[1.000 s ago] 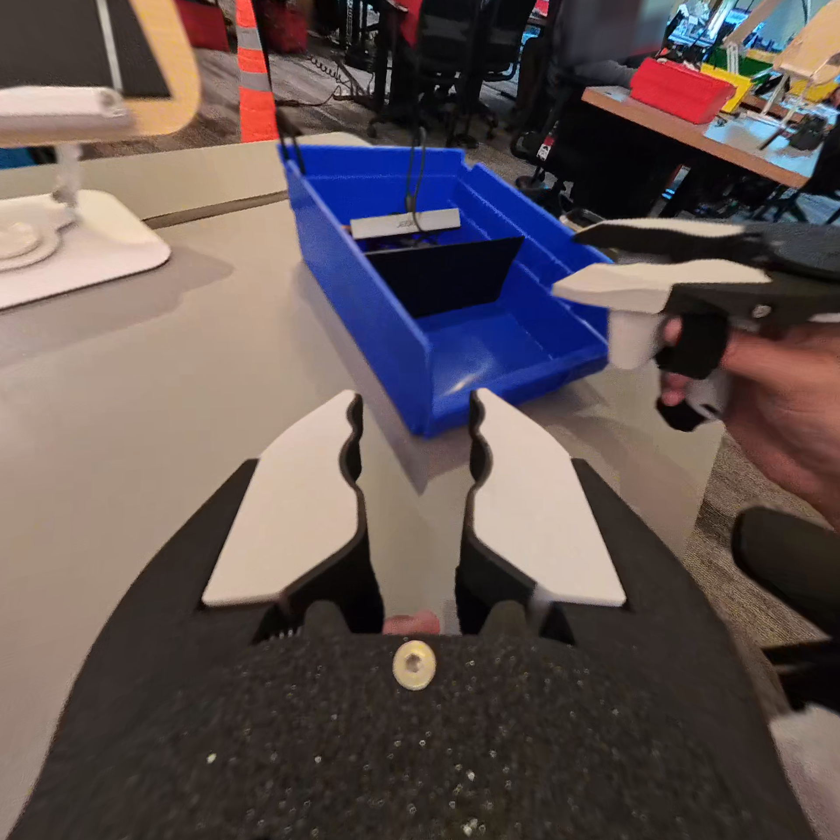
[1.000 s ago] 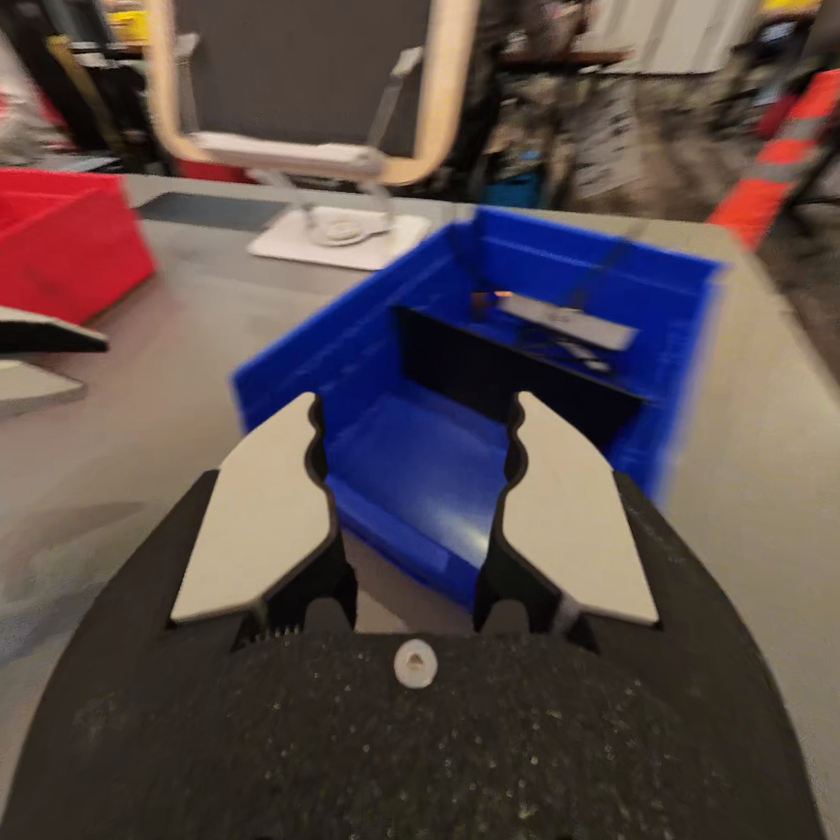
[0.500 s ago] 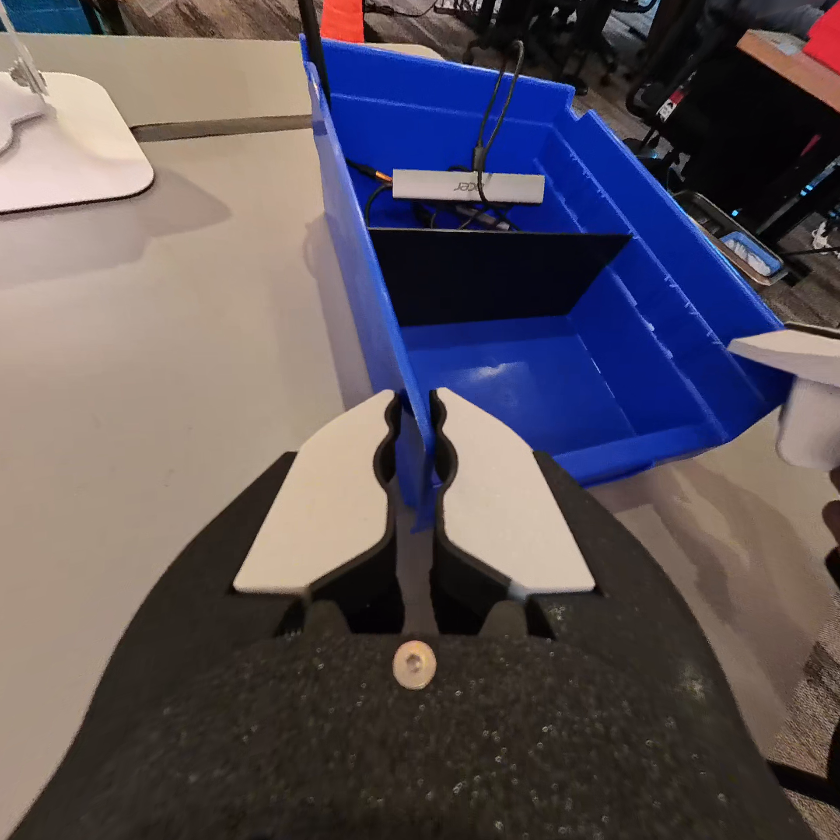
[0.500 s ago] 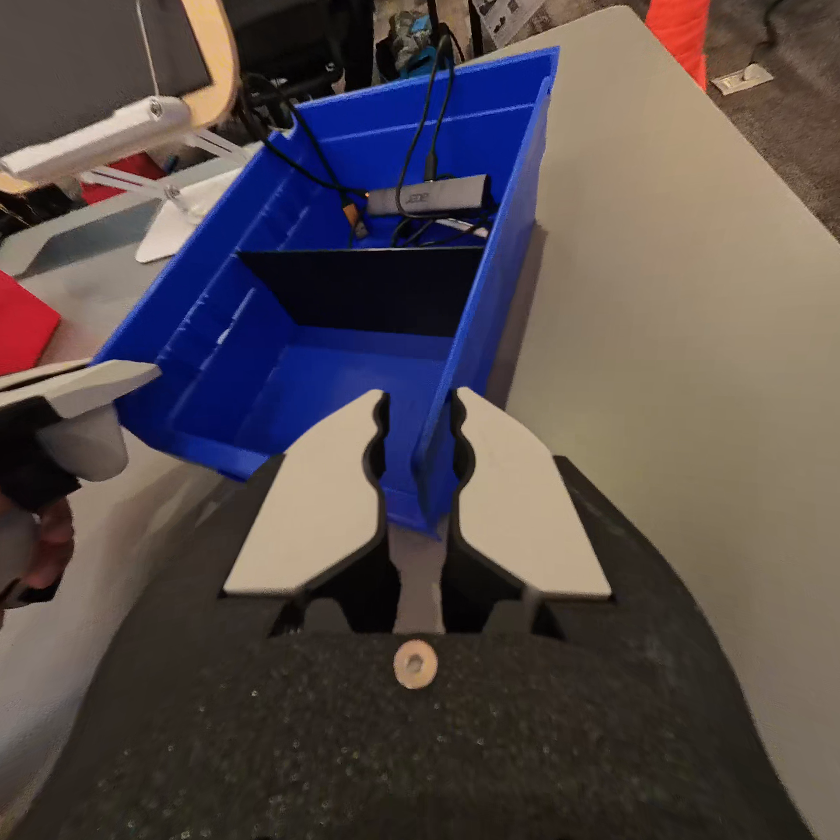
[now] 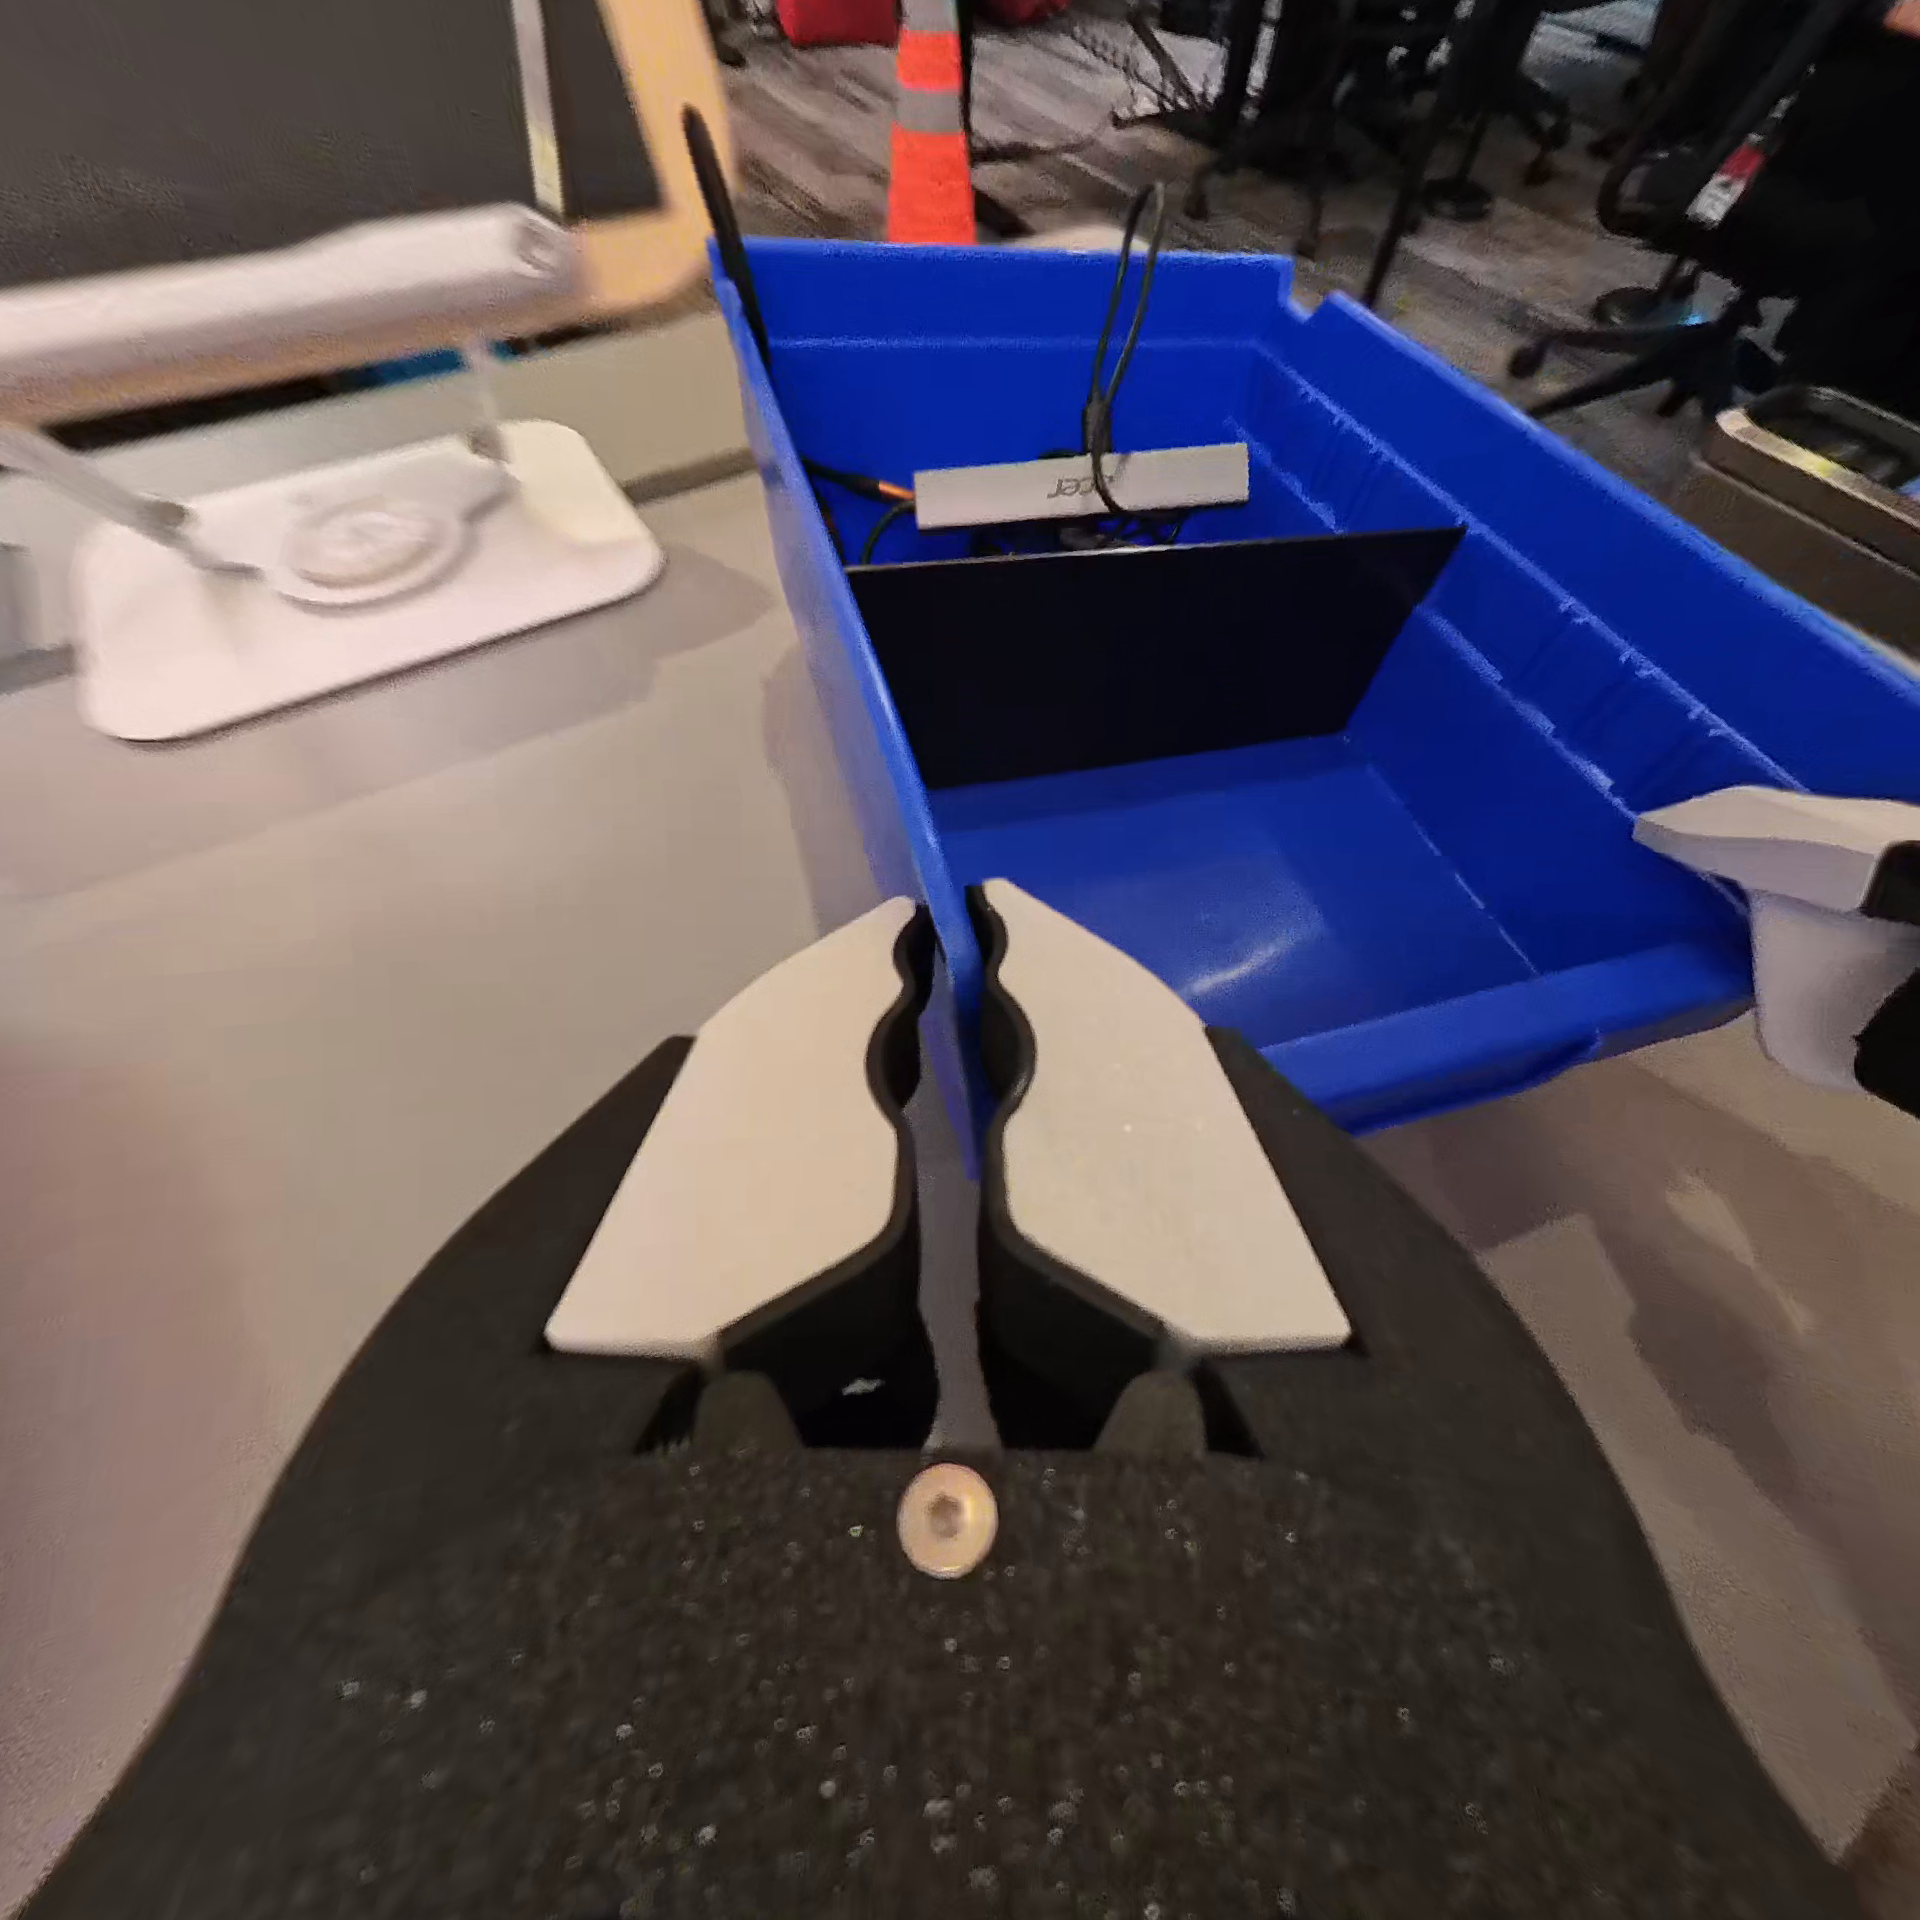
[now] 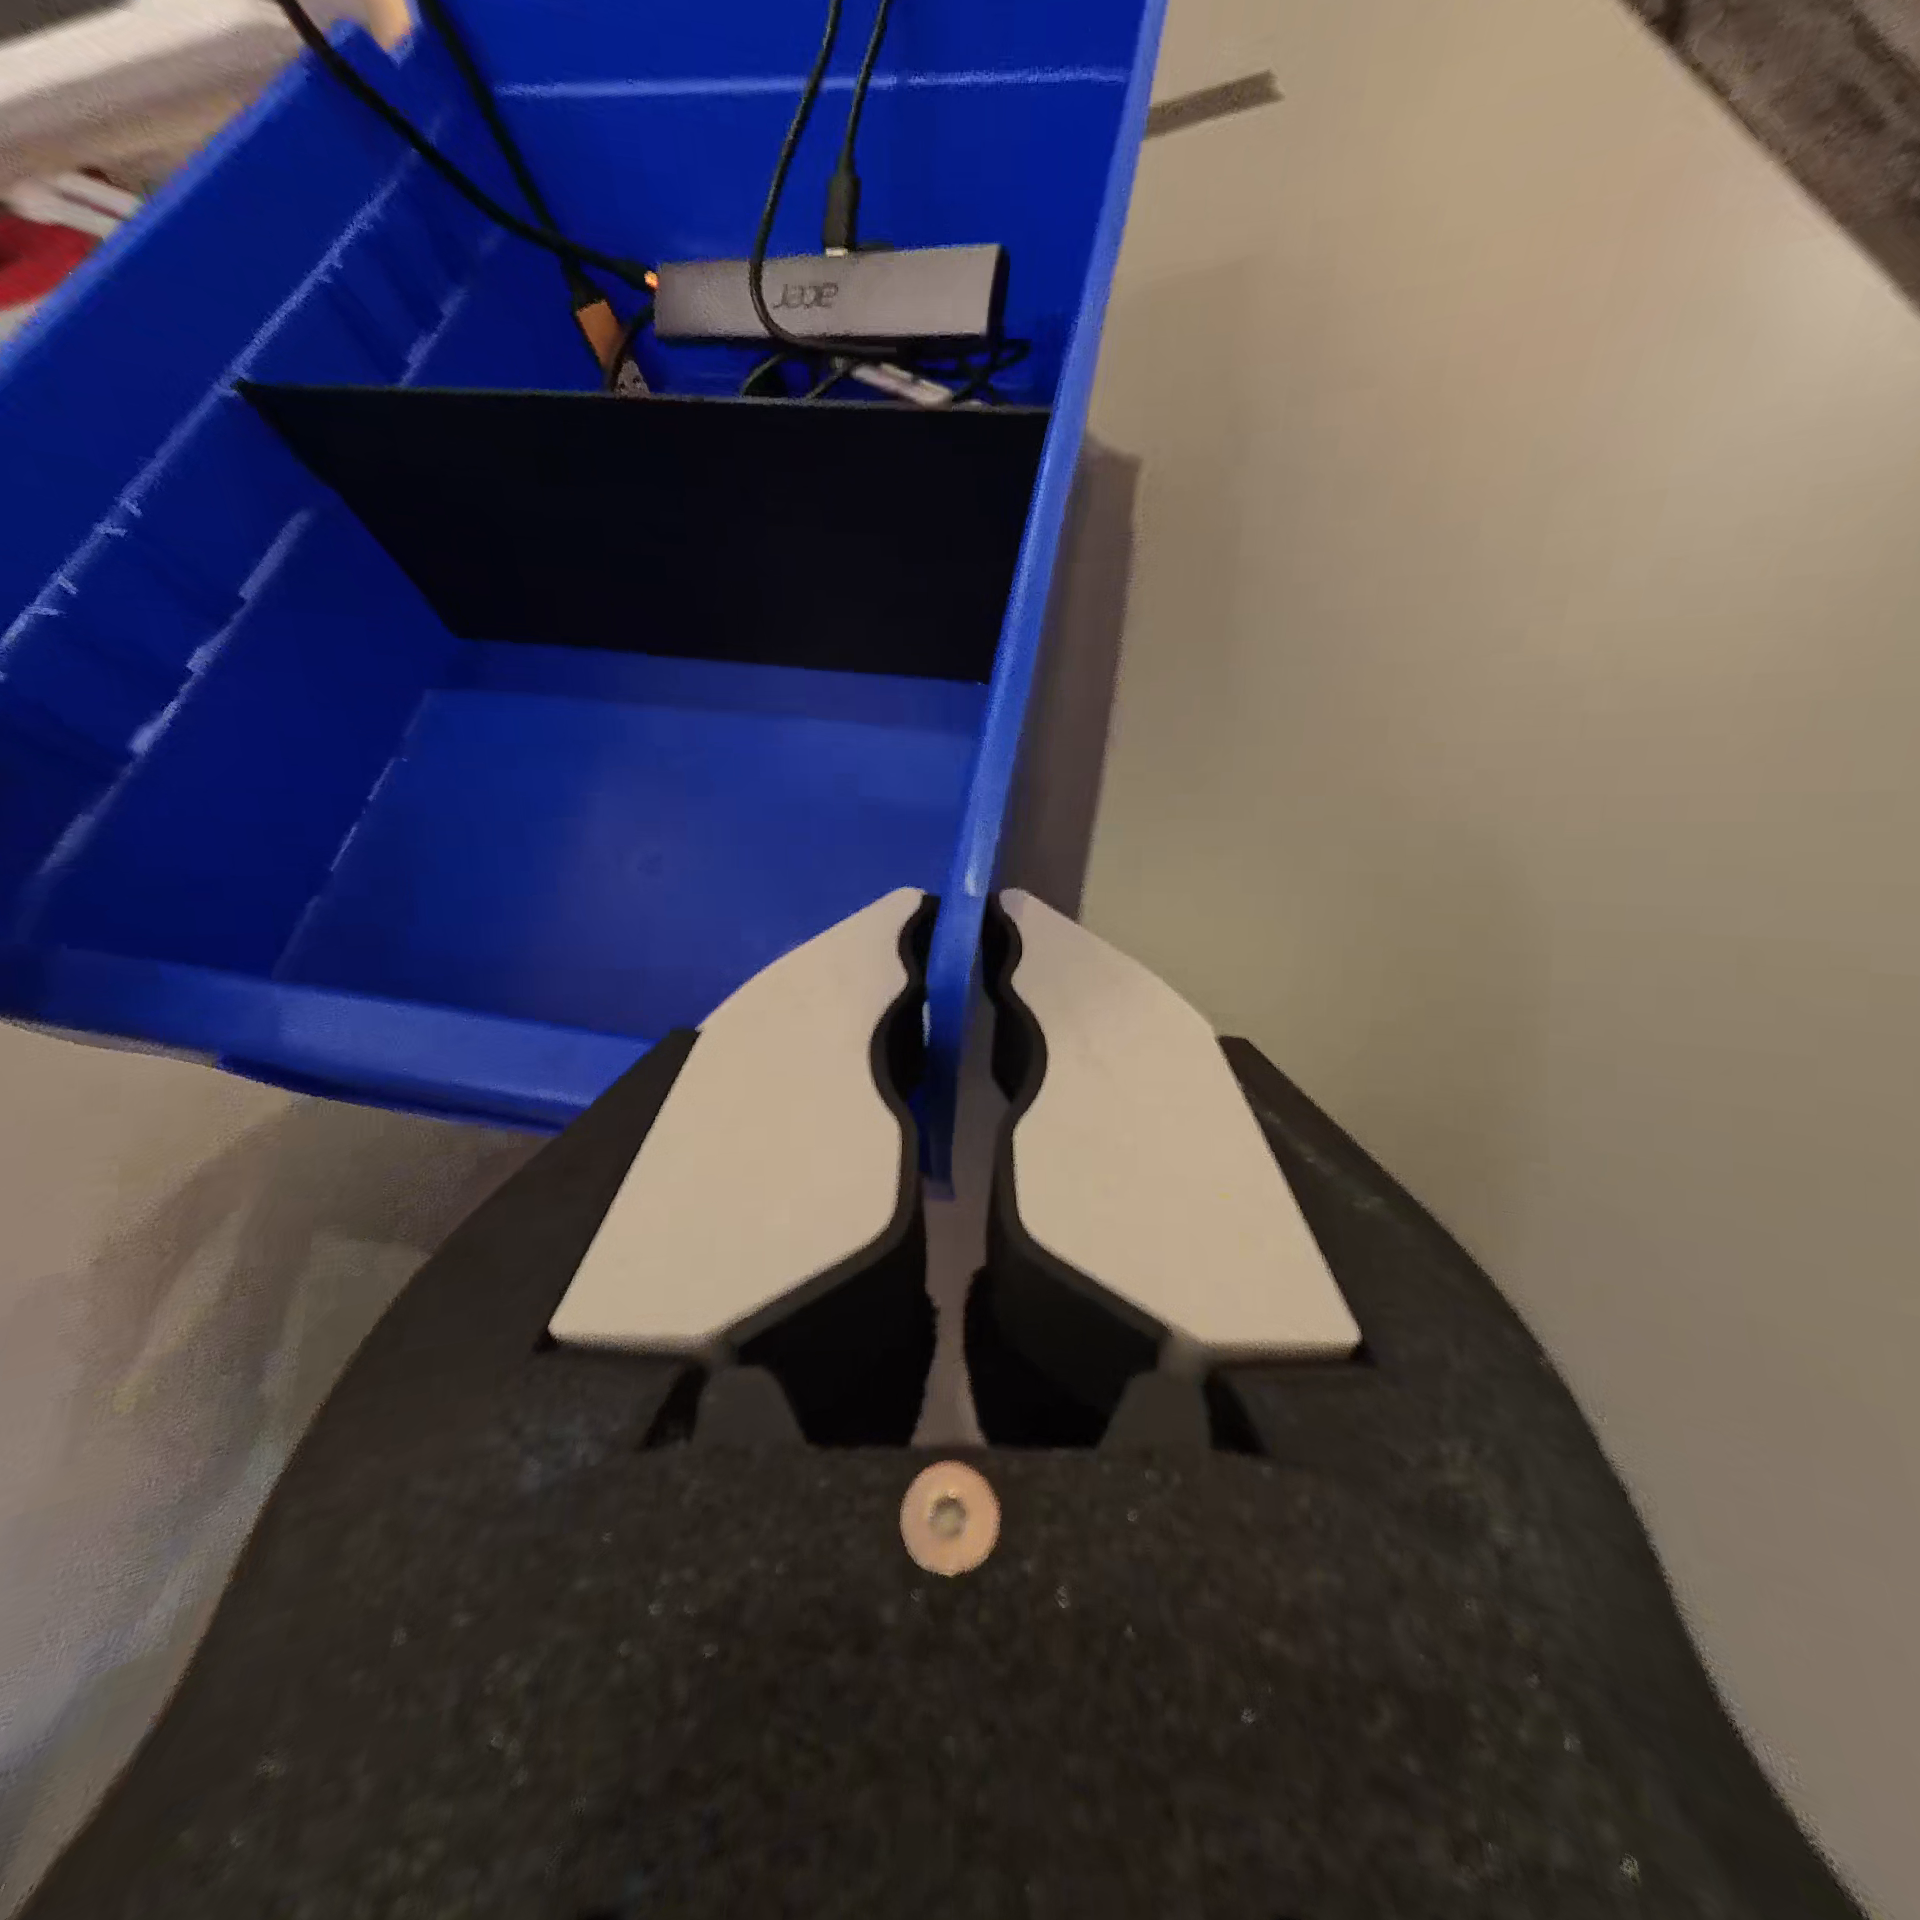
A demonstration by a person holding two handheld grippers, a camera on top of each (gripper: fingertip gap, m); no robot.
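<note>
gripping blue bin walls: left tool, right tool | cables cut off | stand blurred

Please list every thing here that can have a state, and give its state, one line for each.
Left tool: shut on the bin's left wall.
Right tool: shut on the bin's right wall.
Bin: gripped by both walls; near half empty.
Divider: upright across the bin.
Hub: behind the divider, cables plugged in.
</note>
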